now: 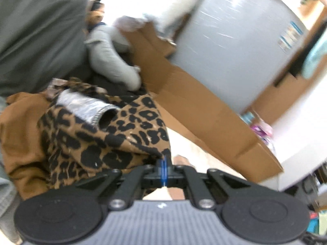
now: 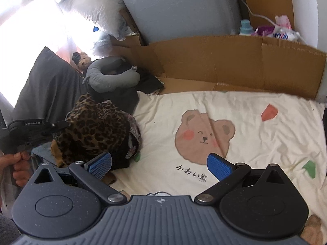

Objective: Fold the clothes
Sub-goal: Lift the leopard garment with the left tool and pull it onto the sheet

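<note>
A leopard-print garment (image 1: 98, 134) hangs bunched in front of the left wrist camera. My left gripper (image 1: 164, 163) is shut on its lower corner, blue pads pressed together on the cloth. A silvery sleeve (image 1: 81, 106) and brown fabric (image 1: 18, 134) lie tangled with it. The right wrist view shows the same leopard garment (image 2: 96, 130) heaped at the left of a cream bear-print sheet (image 2: 255, 134), with the left gripper (image 2: 63, 123) reaching into it from the left. My right gripper (image 2: 160, 165) is open above the sheet, nothing between its pads.
A grey neck pillow (image 2: 110, 77) and a dark pillow (image 2: 47, 89) lie behind the clothes pile. Cardboard panels (image 2: 224, 65) wall the far side of the bed. A small teddy (image 2: 82, 60) sits by the window. A person's hand (image 2: 18, 163) holds the left gripper's handle.
</note>
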A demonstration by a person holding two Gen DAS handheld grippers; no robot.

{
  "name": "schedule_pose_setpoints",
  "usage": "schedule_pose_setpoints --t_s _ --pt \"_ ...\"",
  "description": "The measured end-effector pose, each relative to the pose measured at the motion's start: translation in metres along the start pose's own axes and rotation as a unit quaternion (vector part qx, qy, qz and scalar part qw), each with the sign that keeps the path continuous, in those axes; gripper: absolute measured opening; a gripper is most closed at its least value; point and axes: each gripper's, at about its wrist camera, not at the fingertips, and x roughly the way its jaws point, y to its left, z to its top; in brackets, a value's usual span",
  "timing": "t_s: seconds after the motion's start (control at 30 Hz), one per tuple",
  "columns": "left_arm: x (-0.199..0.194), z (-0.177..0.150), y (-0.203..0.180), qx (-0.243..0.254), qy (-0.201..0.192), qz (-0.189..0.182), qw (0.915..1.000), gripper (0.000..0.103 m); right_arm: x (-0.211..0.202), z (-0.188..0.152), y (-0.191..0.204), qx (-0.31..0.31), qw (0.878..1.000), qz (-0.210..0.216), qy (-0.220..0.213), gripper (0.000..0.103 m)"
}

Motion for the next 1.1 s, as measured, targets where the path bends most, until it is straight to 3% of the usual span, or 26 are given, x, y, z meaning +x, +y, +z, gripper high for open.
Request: schedule_pose_setpoints --t_s 0.43,0.7,0.77,0.83,0.9,1.1 --pt "0.008 -0.039 -0.069 0.039 0.074 -0.081 0.9932 0.000 0.009 -0.008 0.009 -0.007 1.000 0.022 0.018 0.103" --pt "0.018 -0.084 -0.068 0.025 0.141 -0.097 0.9850 0.003 0.010 -0.011 -0.003 0.009 1.000 0.007 0.029 0.103" --pt "0.022 -0.096 -0.063 0.014 0.164 -0.100 0.9812 0.013 0.012 -0.013 -0.005 0.007 0.999 0.001 0.036 0.103" --pt "0.020 -0.107 -0.057 0.006 0.171 -0.099 0.9803 0.036 0.014 -0.015 -0.007 0.006 0.999 -0.003 0.042 0.103" --pt "0.015 -0.113 -0.048 -0.001 0.169 -0.095 0.9811 0.047 0.016 -0.017 -0.009 0.006 0.999 -0.007 0.048 0.103" --pt "0.015 -0.109 -0.015 -0.034 0.157 -0.049 0.9858 0.052 0.020 -0.020 -0.011 0.011 0.998 -0.021 0.060 0.103"
